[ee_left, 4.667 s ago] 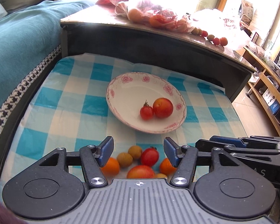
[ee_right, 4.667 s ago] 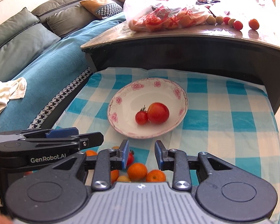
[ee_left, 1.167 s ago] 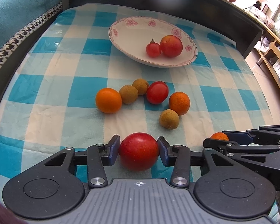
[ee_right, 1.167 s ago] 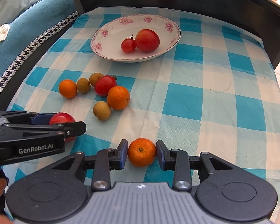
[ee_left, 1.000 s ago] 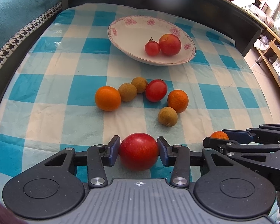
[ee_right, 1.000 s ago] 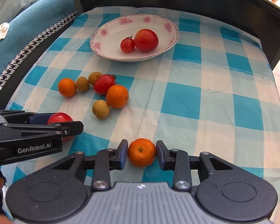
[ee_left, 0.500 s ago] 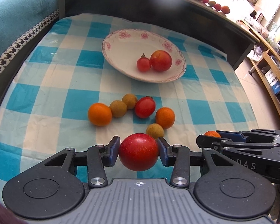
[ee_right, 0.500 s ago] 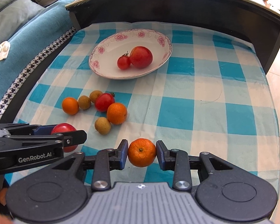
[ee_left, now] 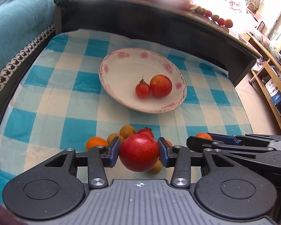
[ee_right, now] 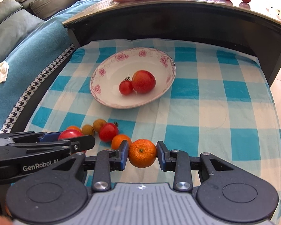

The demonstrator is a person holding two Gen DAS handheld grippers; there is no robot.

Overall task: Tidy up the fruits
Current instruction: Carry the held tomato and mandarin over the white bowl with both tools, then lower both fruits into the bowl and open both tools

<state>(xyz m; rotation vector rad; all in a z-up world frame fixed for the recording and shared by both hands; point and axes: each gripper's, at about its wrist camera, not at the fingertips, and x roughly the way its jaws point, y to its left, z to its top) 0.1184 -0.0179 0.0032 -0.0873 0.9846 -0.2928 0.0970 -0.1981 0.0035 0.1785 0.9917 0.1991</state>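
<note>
Both tongs loaded, side by side at the near edge of the checked cloth (ee_right: pixel 206 116).

Left tongs (ee_left: pixel 139 152): blue pads pressed on either flank of a large red fruit (ee_left: pixel 139 152), smooth, faintly speckled, gripped across its widest part. It appears clear of the cloth. Hold looks chosen at the fruit's middle so the round skin cannot squirt out.

Right tongs (ee_right: pixel 142 153): closed narrower on a small orange (ee_right: pixel 142 153), stem dimple facing the camera, also pinched at its widest part. From the left view only its top (ee_left: pixel 203 136) shows behind the right tool's arm.

Plate (ee_right: pixel 110 101), white with a pink flower rim, sits further off, mid-cloth. It holds a cherry tomato (ee_right: pixel 125 87) touching a larger red fruit (ee_right: pixel 143 81), both settled toward the plate's right half, so the left of the dish is free. Likely the collecting spot.

Loose pile still on the cloth between tongs and plate: a tomato (ee_right: pixel 108 132), another orange (ee_right: pixel 119 140), two brownish round fruits (ee_right: pixel 99 124), an orange further left (ee_left: pixel 95 142). More fruit lies along the raised desk (ee_right: pixel 178 1) behind.

Judgement: carry step, both pieces bound for the plate; most of the sorting remains.
</note>
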